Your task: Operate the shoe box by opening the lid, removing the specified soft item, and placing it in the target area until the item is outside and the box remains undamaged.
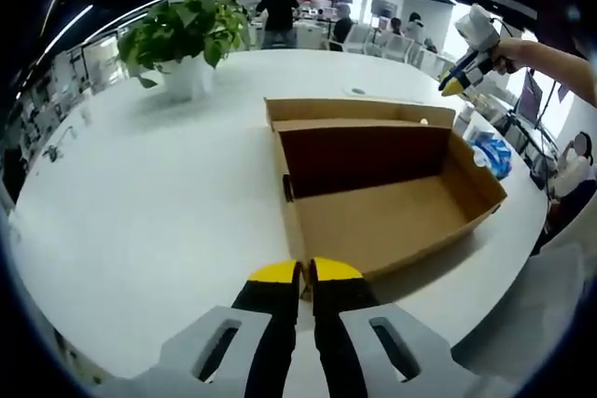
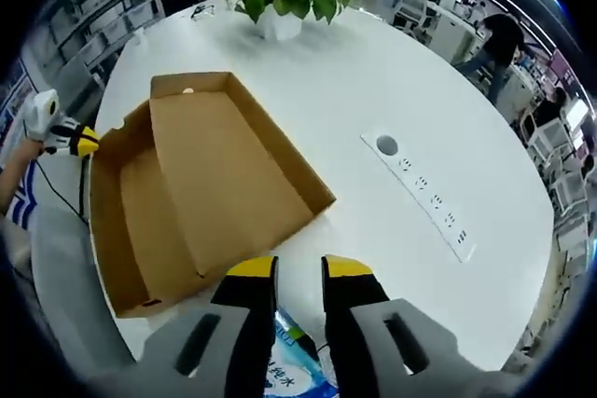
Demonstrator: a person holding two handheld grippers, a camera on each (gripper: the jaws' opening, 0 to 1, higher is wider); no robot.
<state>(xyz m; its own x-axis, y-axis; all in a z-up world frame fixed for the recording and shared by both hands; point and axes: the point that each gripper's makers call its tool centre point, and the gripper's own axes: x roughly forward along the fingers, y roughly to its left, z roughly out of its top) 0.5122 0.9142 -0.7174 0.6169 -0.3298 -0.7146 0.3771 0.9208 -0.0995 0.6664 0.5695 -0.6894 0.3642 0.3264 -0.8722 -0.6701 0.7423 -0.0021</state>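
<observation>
Left gripper (image 1: 306,272): at the box's near long wall. The yellow-tipped jaws are almost together and the wall's top edge meets the slit between them. I cannot tell whether the card is pinched or only touched.
Brown corrugated-card shoe box (image 1: 392,221): open and empty, standing on the round white table (image 1: 149,193). The lid is folded back from the long wall opposite the left gripper.
Box axis: the long axis runs across the left gripper view. One short end faces the leafy green plant in a white pot (image 1: 187,34); the other faces the table edge.
Box handling: judged light and stiff, though the thin walls will crease. Take hold low on a wall, near a corner, not on the lid flap.
Blue-and-white soft plastic packet (image 1: 492,151): lies on the table outside the box, just beside the short end away from the plant.
Packet handling: judged light, limp and slippery. Grip across its middle with a gentle squeeze.
Packet axis: too small and cropped to tell.
Right gripper (image 2: 298,267): jaws parted and holding nothing, raised above the packet beyond that same short end.
Task state: judged nearly complete, with no visible damage to the box.
</observation>
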